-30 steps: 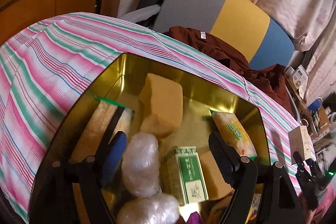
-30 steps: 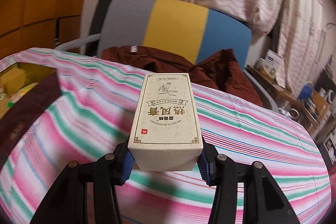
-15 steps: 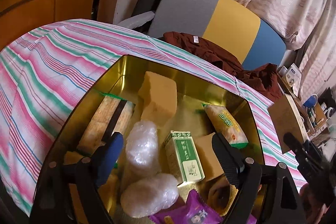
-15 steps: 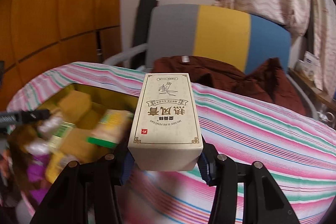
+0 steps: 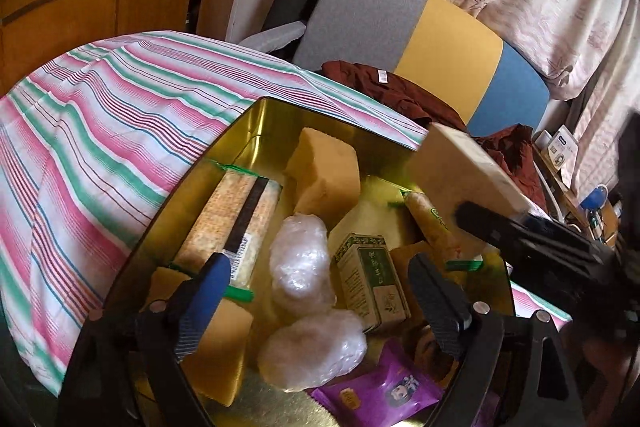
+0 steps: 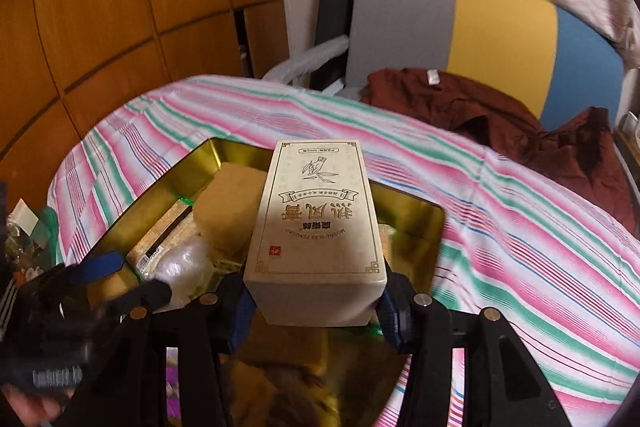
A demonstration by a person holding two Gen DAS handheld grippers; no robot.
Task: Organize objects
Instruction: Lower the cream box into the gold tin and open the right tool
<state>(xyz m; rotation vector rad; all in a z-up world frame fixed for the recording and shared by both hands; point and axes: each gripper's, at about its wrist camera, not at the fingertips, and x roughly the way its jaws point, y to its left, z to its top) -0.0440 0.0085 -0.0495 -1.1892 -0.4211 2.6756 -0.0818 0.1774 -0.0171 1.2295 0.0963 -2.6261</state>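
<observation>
The right claw (image 6: pixel 316 311) pinches a cream box (image 6: pixel 316 223) by its near end, both blue pads pressed to its sides, and holds it above the gold tin (image 6: pixel 424 215) that sits on the striped cloth (image 6: pixel 520 227) over the worktop. In the left view the same box (image 5: pixel 460 171) hangs over the tin's (image 5: pixel 256 131) right side, tilted, with the dark finger of the right claw (image 5: pixel 532 235) below it. The left claw (image 5: pixel 320 291) is spread wide and its jaws are opening, with nothing pinched between them; it hovers over the tin's near half. Inside the tin lie a yellow sponge (image 5: pixel 324 175) toward the far wall, a long cracker pack (image 5: pixel 232 223) on the left, two clear-wrapped lumps (image 5: pixel 300 263) in the middle, a green carton (image 5: pixel 372 279) just right of them, and a purple packet (image 5: pixel 380 391) at the near edge. A second sponge (image 5: pixel 216 347) lies at the near left. Behind the worktop stands a chair (image 5: pixel 420 35) with a grey, yellow and blue back, and a brown garment (image 5: pixel 400 95) is draped on it.
</observation>
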